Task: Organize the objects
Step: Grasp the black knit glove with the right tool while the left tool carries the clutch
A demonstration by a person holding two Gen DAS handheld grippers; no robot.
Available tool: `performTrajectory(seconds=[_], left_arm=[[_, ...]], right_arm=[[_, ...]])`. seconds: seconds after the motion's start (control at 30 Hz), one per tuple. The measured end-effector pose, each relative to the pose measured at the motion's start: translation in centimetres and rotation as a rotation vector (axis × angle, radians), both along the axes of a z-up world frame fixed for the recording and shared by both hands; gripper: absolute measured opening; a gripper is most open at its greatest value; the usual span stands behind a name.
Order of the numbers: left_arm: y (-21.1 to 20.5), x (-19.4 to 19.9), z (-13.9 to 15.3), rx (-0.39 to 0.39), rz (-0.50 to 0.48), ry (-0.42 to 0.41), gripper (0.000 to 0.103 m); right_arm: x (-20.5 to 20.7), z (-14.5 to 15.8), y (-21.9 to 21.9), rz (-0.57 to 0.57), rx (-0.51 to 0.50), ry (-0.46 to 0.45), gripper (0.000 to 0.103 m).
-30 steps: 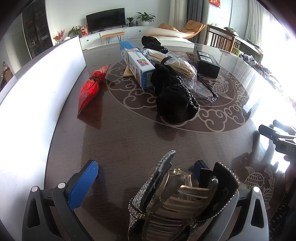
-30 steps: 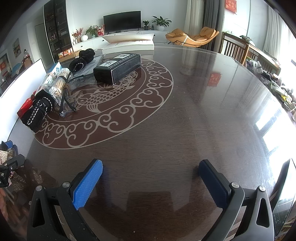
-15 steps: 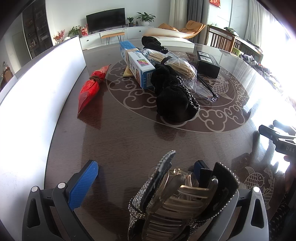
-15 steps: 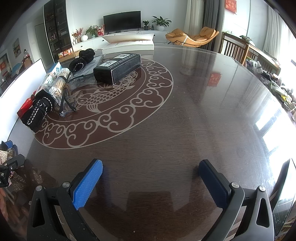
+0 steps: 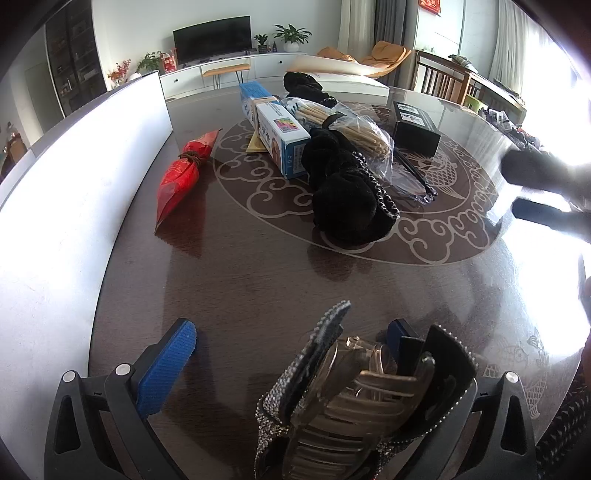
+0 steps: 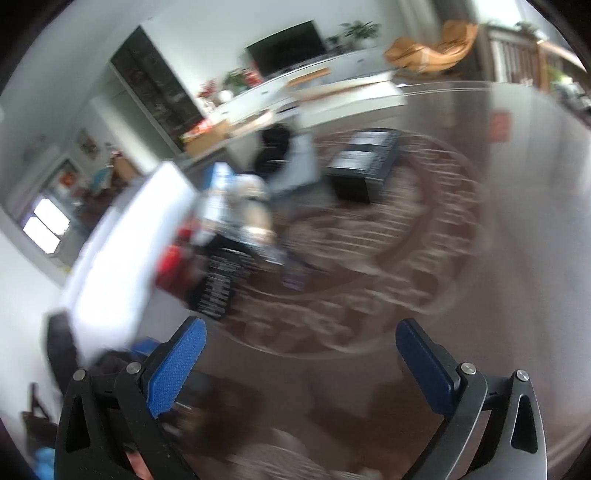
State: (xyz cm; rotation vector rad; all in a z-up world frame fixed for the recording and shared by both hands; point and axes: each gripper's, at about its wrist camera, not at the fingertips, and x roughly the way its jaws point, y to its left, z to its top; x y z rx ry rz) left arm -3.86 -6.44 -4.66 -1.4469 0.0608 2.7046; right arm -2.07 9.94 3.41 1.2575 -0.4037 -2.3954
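- I see a television [image 5: 212, 38] on the far wall.
- Potted plants [image 5: 291, 35] stand beside it.
- An orange lounge chair [image 5: 384, 53] sits beyond the surface's far edge.

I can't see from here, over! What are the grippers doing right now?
Left gripper open, hair clip sitting against its right finger. Right gripper open, empty, picture blurred. Black scrunchie and blue box ahead on table.

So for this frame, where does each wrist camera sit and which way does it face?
Left wrist: on the left gripper, low over the table, facing the TV wall; its fingers and a rhinestone hair claw show.
Right wrist: on the right gripper, blurred, angled over the table; open blue fingers show.
Shared: black box, red packet.
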Motion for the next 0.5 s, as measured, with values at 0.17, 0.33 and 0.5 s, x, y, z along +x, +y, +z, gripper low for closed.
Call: performTrajectory(seconds=[0.17, 0.33, 0.5], left_arm=[[0.0, 0.0, 0.0, 0.000, 0.000, 0.000, 0.103], [0.0, 0.0, 0.0, 0.003, -0.007, -0.001, 0.103], [-0.1, 0.8, 0.1, 0.001, -0.048, -0.009, 0.103]], right_arm=[[-4.7, 0.2, -8.4, 0.142, 0.053, -0.091, 0.089], [-6.4, -2.0, -12.1, 0.183, 0.195, -0.122, 0.039], [-2.6, -1.9, -8.8, 0.207, 0.246, -0.109, 0.033]])
